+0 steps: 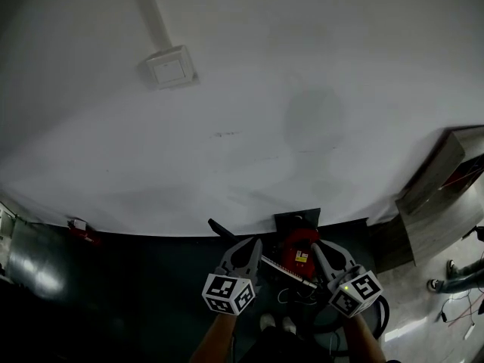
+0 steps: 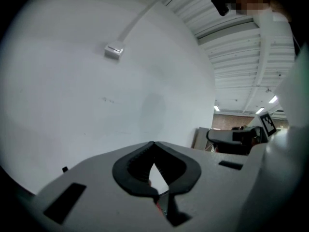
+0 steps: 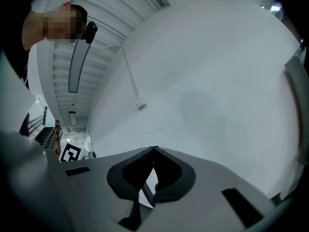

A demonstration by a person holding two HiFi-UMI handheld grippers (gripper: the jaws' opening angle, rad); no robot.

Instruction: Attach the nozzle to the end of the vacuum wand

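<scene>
Low in the head view stands a red vacuum body (image 1: 299,249), and a silver wand (image 1: 287,271) slants across its front. A black piece (image 1: 219,228) sticks out up-left of it; I cannot tell whether it is the nozzle. My left gripper (image 1: 254,243) is raised just left of the red body, my right gripper (image 1: 316,248) just right of it. Both point at the white wall. The left gripper (image 2: 154,143) has its tips together with nothing between the pads. The right gripper (image 3: 154,149) is likewise shut and holds nothing.
A white wall with a switch box (image 1: 172,68) and a cable duct fills most of the view. A wooden cabinet (image 1: 439,191) stands at the right, with another person's feet (image 1: 454,278) beyond it. A black hose (image 1: 382,316) curls on the dark floor by my right arm.
</scene>
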